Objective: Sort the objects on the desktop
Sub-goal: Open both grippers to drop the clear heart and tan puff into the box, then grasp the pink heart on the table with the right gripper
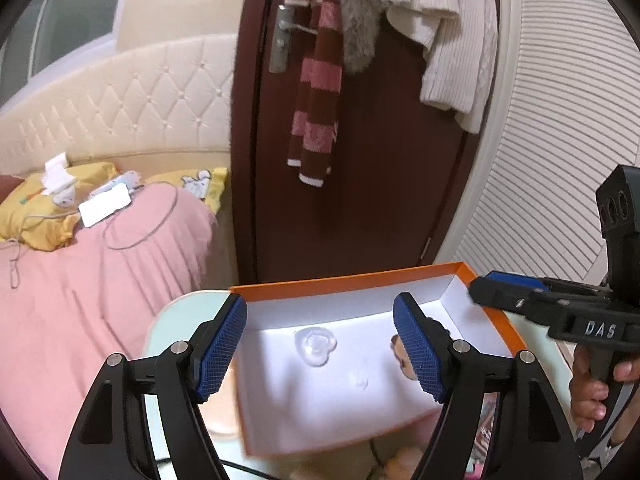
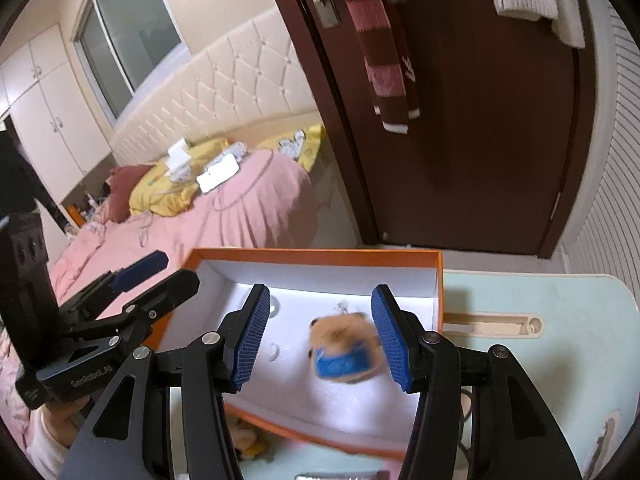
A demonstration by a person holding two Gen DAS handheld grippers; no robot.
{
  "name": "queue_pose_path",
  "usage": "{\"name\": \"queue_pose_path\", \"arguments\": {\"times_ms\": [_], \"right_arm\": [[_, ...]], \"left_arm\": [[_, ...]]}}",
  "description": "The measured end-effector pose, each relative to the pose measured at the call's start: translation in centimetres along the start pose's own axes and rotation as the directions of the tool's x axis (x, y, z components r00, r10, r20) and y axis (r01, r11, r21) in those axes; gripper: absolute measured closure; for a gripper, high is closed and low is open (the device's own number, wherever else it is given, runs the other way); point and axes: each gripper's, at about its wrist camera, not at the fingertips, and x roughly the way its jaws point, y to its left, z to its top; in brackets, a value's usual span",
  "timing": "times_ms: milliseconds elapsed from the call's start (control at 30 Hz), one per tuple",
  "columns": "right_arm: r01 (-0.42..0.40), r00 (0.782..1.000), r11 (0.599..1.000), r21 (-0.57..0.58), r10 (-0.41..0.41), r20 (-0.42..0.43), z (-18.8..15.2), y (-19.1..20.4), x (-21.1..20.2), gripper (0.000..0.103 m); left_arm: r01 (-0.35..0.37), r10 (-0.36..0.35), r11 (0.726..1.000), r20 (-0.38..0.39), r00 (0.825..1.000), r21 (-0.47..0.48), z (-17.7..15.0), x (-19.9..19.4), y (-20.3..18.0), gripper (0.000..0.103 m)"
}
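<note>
Both grippers are hovering over the orange box (image 2: 439,280), dropping small things in.

The right gripper (image 2: 316,340) is angling down with jaws apart, touching nothing; the plush toy (image 2: 342,354) is blurred between them, at about 3 o'clock in the box, likely just let go. The left gripper (image 1: 320,348) is also gaping empty above a clear heart (image 1: 315,346) at centre.

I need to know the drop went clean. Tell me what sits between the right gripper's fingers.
In the right wrist view, the plush toy in blue lies blurred between the right gripper's open fingers, inside the orange box.
</note>
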Motion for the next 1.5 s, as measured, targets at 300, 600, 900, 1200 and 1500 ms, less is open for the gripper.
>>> {"name": "queue_pose_path", "arguments": {"times_ms": [300, 600, 900, 1200, 1500], "right_arm": [[0.031, 0.986, 0.998, -0.046, -0.023, 0.163, -3.6, 1.2, -6.9, 0.031], [0.07, 0.994, 0.997, -0.033, -0.067, 0.085, -10.3, 0.0, -10.7, 0.031], [0.108, 0.991, 0.985, -0.134, -0.117, -0.063, -15.8, 0.8, -8.3, 0.031], [0.117, 0.986, 0.981, -0.154, -0.133, -0.101, -16.5, 1.1, -5.6, 0.045], [0.144, 0.987, 0.965, -0.218, -0.156, -0.037, -17.7, 1.8, -5.5, 0.066]], "left_arm": [[-0.083, 0.085, 0.996, 0.087, 0.993, -0.025, -0.8, -9.3, 3.4, 0.024], [-0.116, 0.117, 0.992, 0.033, 0.993, -0.043, -6.7, -11.9, 2.1, 0.012], [-0.155, 0.145, 0.986, -0.15, 0.978, -0.059, -14.4, -7.9, 0.4, 0.012], [-0.201, 0.191, 0.979, -0.172, 0.966, -0.039, -15.7, -6.6, 0.5, 0.012], [-0.113, 0.114, 0.993, -0.076, 0.991, 0.012, -15.7, -7.8, -1.7, 0.012]]}}
